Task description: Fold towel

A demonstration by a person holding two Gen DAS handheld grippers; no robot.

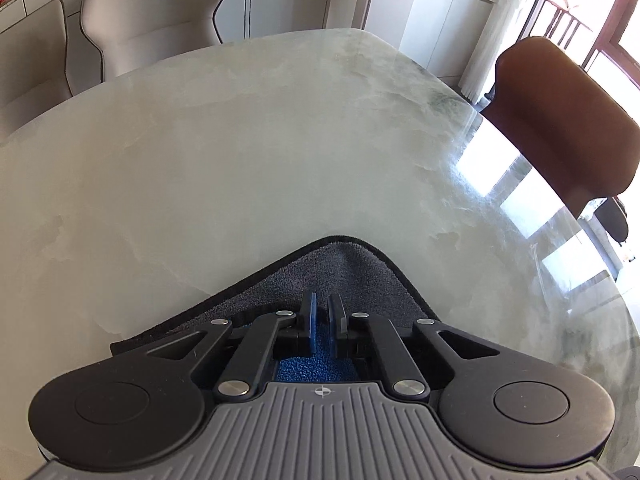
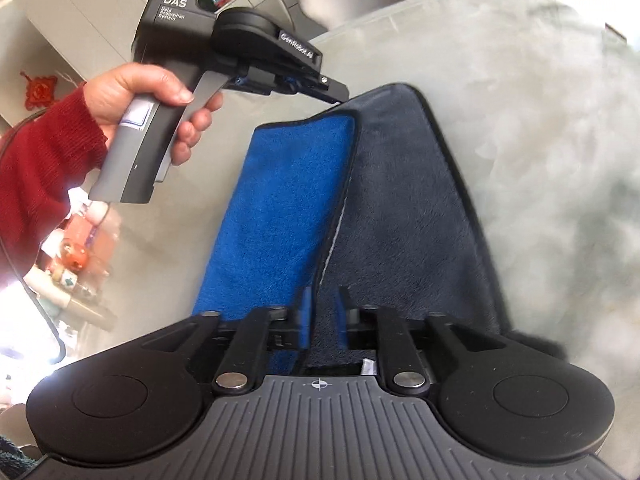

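The towel (image 2: 404, 200) is grey on one face and blue (image 2: 280, 200) on the other, with a dark hem. It lies partly folded on the pale marble table (image 1: 240, 140). My left gripper (image 1: 323, 312) is shut on one towel corner (image 1: 352, 268); it also shows in the right wrist view (image 2: 334, 98), held by a hand in a red sleeve, at the towel's far corner. My right gripper (image 2: 324, 304) is shut on the towel's near edge, where the blue and grey faces meet.
Two beige chairs (image 1: 152, 12) stand at the table's far side. A brown chair (image 1: 560, 120) stands at its right edge. White cabinets and a bright window lie beyond. Small colourful items (image 2: 72, 260) sit to the left in the right wrist view.
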